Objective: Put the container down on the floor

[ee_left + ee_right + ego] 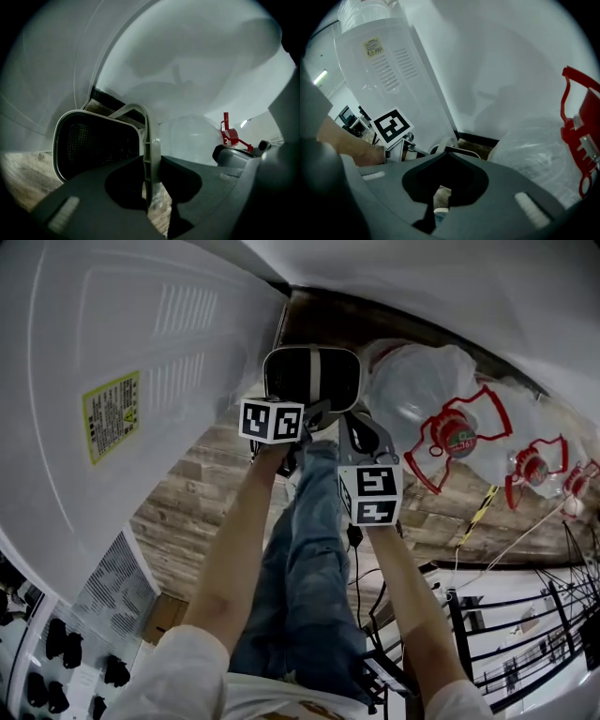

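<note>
Container [311, 376]: held beside white appliance [112, 352], above floor [187, 512]; lowering remains. Left tool [151, 159] clamped on its rim; right tool [444, 154] jaws together at its edge.

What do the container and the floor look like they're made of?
The container: seemingly plastic, a pale matte rim around dark fine mesh showing a dot pattern. The floor: wood-look planks, grain and board seams visible; real wood or laminate unclear.
</note>
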